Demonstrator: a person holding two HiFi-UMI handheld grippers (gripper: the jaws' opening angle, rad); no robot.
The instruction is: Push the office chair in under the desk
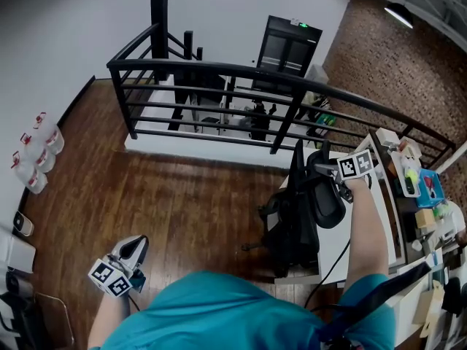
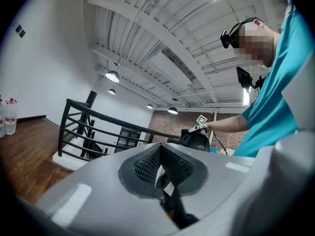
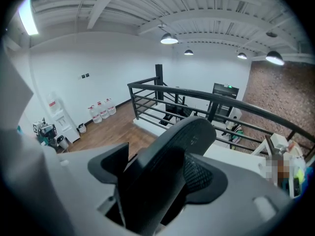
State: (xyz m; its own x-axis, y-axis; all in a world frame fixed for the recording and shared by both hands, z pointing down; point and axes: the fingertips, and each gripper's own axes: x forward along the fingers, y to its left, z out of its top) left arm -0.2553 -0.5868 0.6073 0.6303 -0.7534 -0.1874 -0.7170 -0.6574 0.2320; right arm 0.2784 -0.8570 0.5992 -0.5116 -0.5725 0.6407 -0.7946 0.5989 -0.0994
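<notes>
A black office chair point(image 1: 295, 217) stands with its back toward me, its seat against the edge of the white desk point(image 1: 334, 243) at the right. My right gripper point(image 1: 340, 186) is at the top of the chair, shut on the black headrest point(image 1: 326, 199). In the right gripper view the headrest point(image 3: 177, 151) fills the space between the jaws of the right gripper point(image 3: 162, 181). My left gripper point(image 1: 136, 248) hangs low at the left beside my body, away from the chair. Its jaws are shut with nothing in them, and it point(image 2: 160, 163) points toward the railing and the distant headrest point(image 2: 196, 140).
A black metal railing point(image 1: 219, 75) runs behind the chair around a stairwell. Several water bottles point(image 1: 36, 152) line the left wall. Boxes and small items point(image 1: 427, 195) crowd the desk's right side. Wooden floor point(image 1: 160, 195) lies left of the chair.
</notes>
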